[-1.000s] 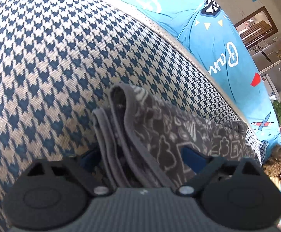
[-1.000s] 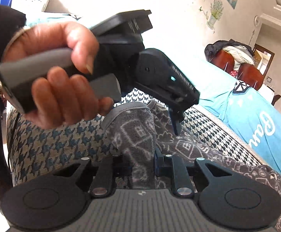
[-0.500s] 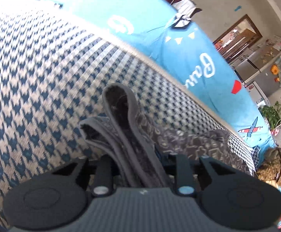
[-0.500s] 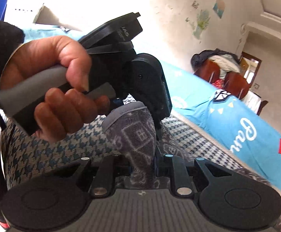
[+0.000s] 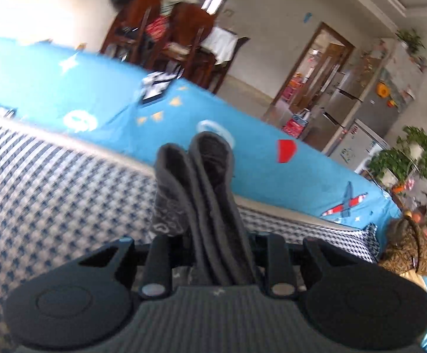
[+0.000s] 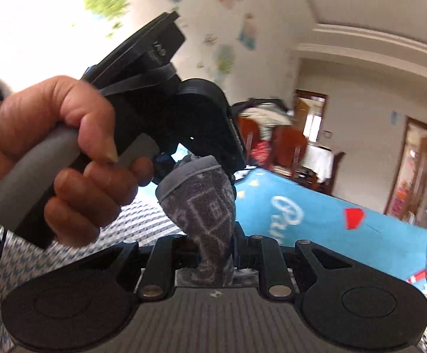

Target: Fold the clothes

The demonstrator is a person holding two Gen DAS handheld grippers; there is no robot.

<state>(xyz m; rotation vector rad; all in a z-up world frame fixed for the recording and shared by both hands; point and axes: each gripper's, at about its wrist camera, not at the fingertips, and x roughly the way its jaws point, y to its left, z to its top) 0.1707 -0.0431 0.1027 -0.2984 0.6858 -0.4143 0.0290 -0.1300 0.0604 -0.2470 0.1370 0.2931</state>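
Garment (image 5: 210, 200): one, grey patterned, pinched by two tongs, left (image 5: 213, 253) and right (image 6: 213, 253), over houndstooth cover (image 5: 51, 191).

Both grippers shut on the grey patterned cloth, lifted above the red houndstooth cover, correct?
Not quite: the houndstooth cover is blue and cream, not red, as the left wrist view shows. The rest holds: left gripper and right gripper are both shut on the grey patterned cloth, lifted above it.
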